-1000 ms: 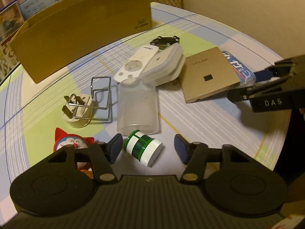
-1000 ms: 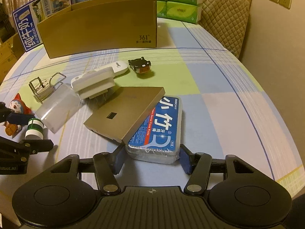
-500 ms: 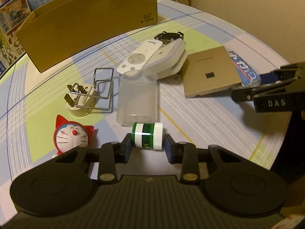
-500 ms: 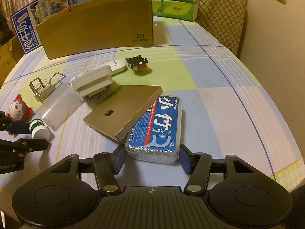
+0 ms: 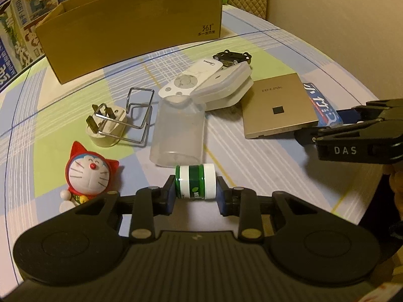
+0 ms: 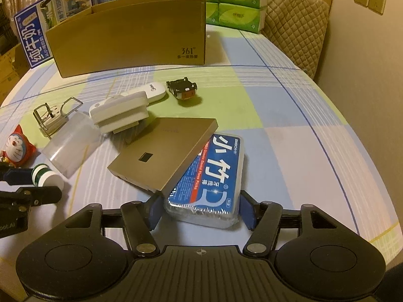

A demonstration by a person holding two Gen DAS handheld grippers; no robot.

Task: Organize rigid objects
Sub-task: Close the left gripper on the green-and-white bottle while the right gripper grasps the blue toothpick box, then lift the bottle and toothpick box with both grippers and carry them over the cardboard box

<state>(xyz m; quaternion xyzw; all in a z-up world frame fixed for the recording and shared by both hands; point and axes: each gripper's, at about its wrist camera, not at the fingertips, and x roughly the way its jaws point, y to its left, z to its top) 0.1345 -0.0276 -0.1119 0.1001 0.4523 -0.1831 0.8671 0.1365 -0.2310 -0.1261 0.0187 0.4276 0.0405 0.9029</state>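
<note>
A round table with a blue, green and white checked cloth (image 6: 289,105) fills a warm-lit room, with a quilted chair (image 6: 294,22) and a cream wall behind it.

The left gripper (image 5: 196,195) has its two fingers pressed on the ends of a little green and white jar (image 5: 196,185), so it is closed on the jar. The jar lies on its side, low over the cloth. I cannot tell if it is off the table.

The right gripper (image 6: 201,210) is open wide. Its fingers sit on both sides of a blue box of floss picks (image 6: 211,178), but a small gap shows on each side, so it is not holding the box.

Just ahead of the left gripper lies a clear plastic tub (image 5: 178,133) on its side. To its left sit a Doraemon toy (image 5: 87,170) and a white plug (image 5: 105,128) with a wire clip (image 5: 139,115) on it.

A flat gold TP-LINK box (image 6: 163,153) leans on the near edge of the blue box. Farther out are a white remote (image 5: 191,79), a white clamp-like thing (image 5: 224,90) and a small black toy car (image 6: 182,89).

Far across the table stands an open brown cardboard box (image 6: 131,32). I think the things should go in there. I cannot see inside it. Nearly all the things are on the cloth, so most of the job is left.
</note>
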